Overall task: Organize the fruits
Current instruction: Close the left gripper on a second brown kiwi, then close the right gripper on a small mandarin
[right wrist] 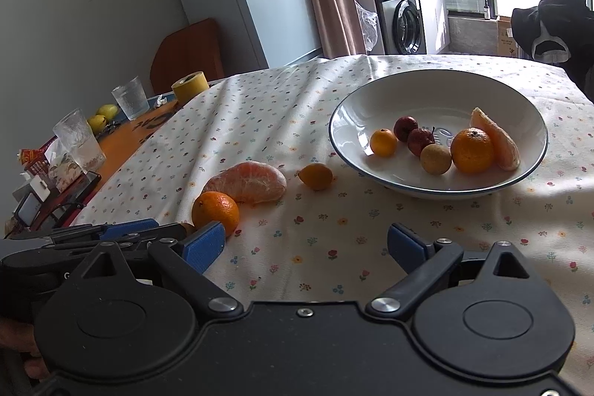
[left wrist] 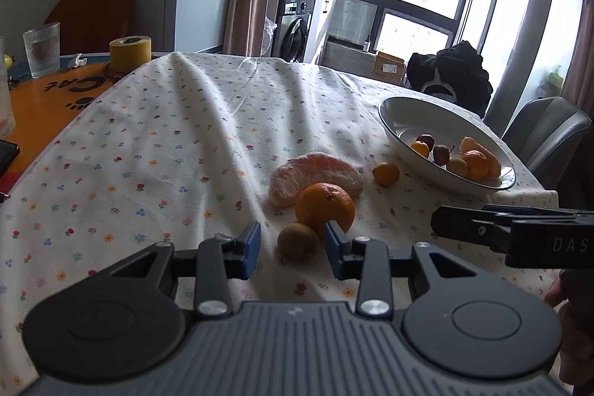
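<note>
Two open, empty grippers, left (left wrist: pixel 292 249) and right (right wrist: pixel 306 247), hovered over the flowered white tablecloth (left wrist: pixel 148 154); four loose fruits lay nearest, beginning with a small brown round fruit (left wrist: pixel 298 241) between the left jaws, the white blue-rimmed bowl (right wrist: pixel 371 91) of fruit beyond, windows behind.

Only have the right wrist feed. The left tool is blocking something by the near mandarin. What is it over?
Observer: A small brown fruit lies on the tablecloth between the fingers of the left tool, just in front of the mandarin.
Operator: Gripped?
Observer: No. The jaws are open. Cloth shows between the left-hand finger and the fruit, and the other finger is close beside it.
Operator: My tool in its way?
Observer: No. The right tool sits well off to the fruit's right, with bare cloth between them, and nearer to us than the bowl.
</note>
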A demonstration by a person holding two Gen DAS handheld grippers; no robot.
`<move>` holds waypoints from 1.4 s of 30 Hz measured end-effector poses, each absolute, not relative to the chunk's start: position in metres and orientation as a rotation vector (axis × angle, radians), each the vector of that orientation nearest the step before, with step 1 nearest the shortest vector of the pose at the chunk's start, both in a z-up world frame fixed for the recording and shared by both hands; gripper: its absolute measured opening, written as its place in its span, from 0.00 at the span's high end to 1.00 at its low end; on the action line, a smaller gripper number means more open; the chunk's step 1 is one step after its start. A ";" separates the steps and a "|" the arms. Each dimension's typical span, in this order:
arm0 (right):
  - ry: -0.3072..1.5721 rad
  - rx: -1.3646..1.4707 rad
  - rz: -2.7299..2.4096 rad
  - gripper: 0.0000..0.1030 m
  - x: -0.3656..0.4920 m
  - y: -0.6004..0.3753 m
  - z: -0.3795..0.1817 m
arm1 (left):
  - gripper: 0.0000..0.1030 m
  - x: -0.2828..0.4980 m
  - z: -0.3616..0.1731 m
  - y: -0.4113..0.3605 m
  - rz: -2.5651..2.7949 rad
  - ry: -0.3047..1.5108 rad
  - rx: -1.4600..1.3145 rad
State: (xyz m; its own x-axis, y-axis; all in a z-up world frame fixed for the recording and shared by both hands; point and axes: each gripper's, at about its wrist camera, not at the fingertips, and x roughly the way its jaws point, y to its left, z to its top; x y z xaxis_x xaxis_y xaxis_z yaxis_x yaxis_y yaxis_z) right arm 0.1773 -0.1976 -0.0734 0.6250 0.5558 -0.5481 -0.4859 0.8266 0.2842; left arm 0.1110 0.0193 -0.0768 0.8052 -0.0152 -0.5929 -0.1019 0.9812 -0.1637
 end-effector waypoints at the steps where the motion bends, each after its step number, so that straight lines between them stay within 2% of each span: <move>1: 0.668 0.113 0.599 0.08 0.178 -0.197 -0.074 | 0.68 0.112 -0.077 0.019 0.041 0.636 -0.193; 9: 0.675 0.112 0.596 0.09 0.185 -0.193 -0.076 | 0.75 0.122 -0.090 0.019 0.024 0.681 -0.193; 17: 0.679 0.091 0.590 0.15 0.195 -0.181 -0.078 | 0.76 0.122 -0.083 0.030 0.034 0.661 -0.207; 31: 0.673 0.070 0.505 0.39 0.212 -0.160 -0.083 | 0.76 0.122 -0.081 0.058 0.081 0.643 -0.247; 35: 0.676 0.074 0.501 0.50 0.216 -0.155 -0.085 | 0.76 0.122 -0.082 0.066 0.094 0.644 -0.259; 42: 0.683 0.048 0.476 0.51 0.223 -0.145 -0.087 | 0.76 0.121 -0.085 0.076 0.105 0.641 -0.278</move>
